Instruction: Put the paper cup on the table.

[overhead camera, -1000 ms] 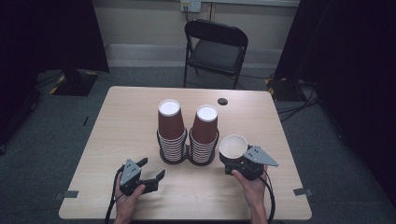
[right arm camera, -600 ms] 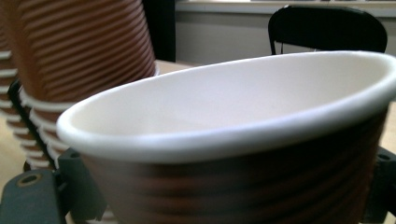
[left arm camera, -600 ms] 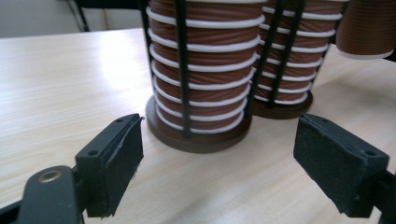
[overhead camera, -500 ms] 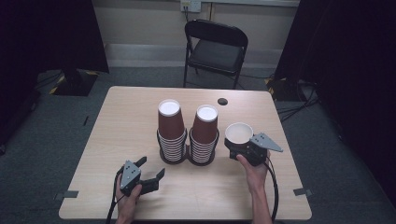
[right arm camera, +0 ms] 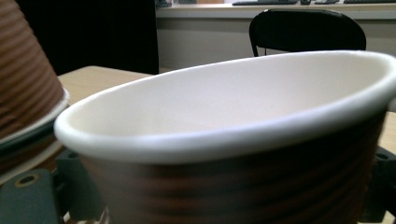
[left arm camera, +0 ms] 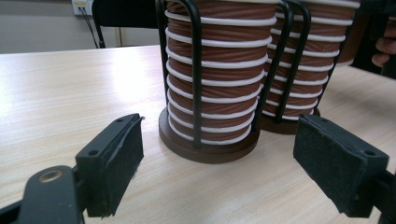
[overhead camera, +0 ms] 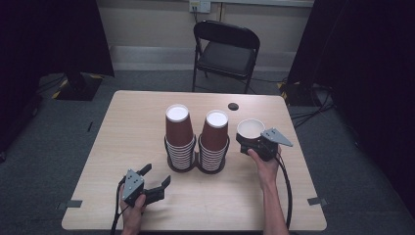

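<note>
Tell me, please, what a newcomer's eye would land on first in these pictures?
Most striking are the two stacks of brown paper cups in black wire holders at the table's middle. Next, a single cup, mouth up, gripped in the right gripper just right of them. The left gripper rests open near the front edge.

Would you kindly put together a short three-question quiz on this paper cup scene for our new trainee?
1. True or false: the right claw holds a cup with its mouth facing up.
2. How many cup stacks stand in the black wire holder?
3. The left claw is: A) shut on a cup, B) open and holding nothing, C) resting on the chair.

Key
1. True: the white inside of the cup shows from above.
2. Two, side by side, with the cups upside down.
3. B: its jaws stand apart above the table, short of the nearer stack.
</note>
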{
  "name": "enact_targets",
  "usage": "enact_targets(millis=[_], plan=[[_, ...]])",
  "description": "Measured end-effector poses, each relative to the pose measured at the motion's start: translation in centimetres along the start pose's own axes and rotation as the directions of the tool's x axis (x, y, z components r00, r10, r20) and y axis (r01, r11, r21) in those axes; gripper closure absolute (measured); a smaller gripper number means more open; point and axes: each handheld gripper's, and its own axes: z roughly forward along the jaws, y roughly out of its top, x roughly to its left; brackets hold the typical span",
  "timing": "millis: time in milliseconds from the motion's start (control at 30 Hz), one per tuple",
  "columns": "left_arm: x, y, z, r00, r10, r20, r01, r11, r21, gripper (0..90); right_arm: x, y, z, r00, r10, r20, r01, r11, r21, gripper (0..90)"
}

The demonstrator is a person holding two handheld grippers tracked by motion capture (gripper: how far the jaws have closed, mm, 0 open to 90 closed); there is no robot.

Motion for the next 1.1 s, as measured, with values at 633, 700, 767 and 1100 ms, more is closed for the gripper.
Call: enact_targets(millis=[633, 700, 767, 1100], plan=[[-0.2, 0.0, 0.1, 0.9995, 0.027, -0.016, -0.027, 0.9996, 0.007, 16.1, -0.5, -2.5, 2.6, 0.9989, 0.030, 0.035, -0.032, 0.998, 0.057, 8.5], [-0.2, 0.0, 0.1, 0.9995, 0.029, -0.015, -0.029, 0.9995, 0.009, 16.1, -0.4, -2.7, 2.7, 0.9986, 0.037, 0.038, -0.039, 0.997, 0.060, 8.5], [-0.3, 0.0, 0.1, 0.9993, 0.034, -0.017, -0.033, 0.9994, 0.011, 16.1, -0.2, -2.9, 2.8, 0.9986, 0.037, 0.038, -0.040, 0.997, 0.065, 9.5], [-0.3, 0.1, 0.1, 0.9993, 0.033, -0.019, -0.033, 0.9993, 0.018, 16.1, -0.5, -3.6, 1.8, 0.9990, 0.020, 0.040, -0.025, 0.991, 0.129, 11.8]])
